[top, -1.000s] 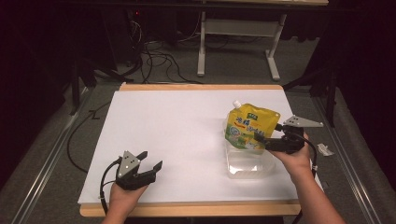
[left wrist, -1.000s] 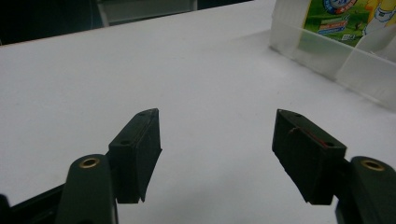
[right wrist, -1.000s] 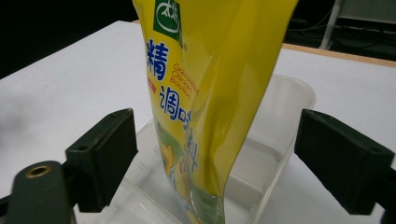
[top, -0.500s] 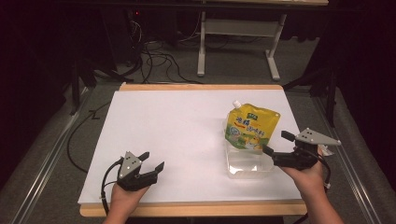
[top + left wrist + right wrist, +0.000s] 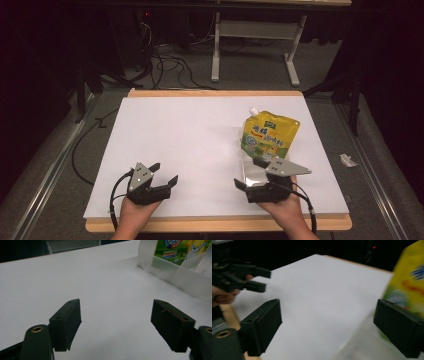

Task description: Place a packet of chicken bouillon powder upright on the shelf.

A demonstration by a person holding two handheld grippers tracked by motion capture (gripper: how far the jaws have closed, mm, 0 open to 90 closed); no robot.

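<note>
1. Black, both pairs of tongs rest at the near edge of the tabletop [image 5: 200,130], each gripped by a hand that comes in from below in the high view.
2. The left tongs [image 5: 165,176] point toward the right and slightly away; their jaws have just been opening and stand wide apart with bare white surface between them.
3. The right tongs [image 5: 250,175] sit just in front of the clear container [image 5: 255,167], angled toward the left, with the grey plate on top; the jaws are spread wide and close on nothing.
4. The yellow spouted pouch [image 5: 269,135] stands upright in the clear container on the right half of the tabletop, its white spout at the top left corner.
5. The tabletop is a white sheet with a wooden border.
6. Around it lies grey carpet; black cables [image 5: 165,65] trail behind, near a pale desk frame [image 5: 250,35] in a dark room.
</note>
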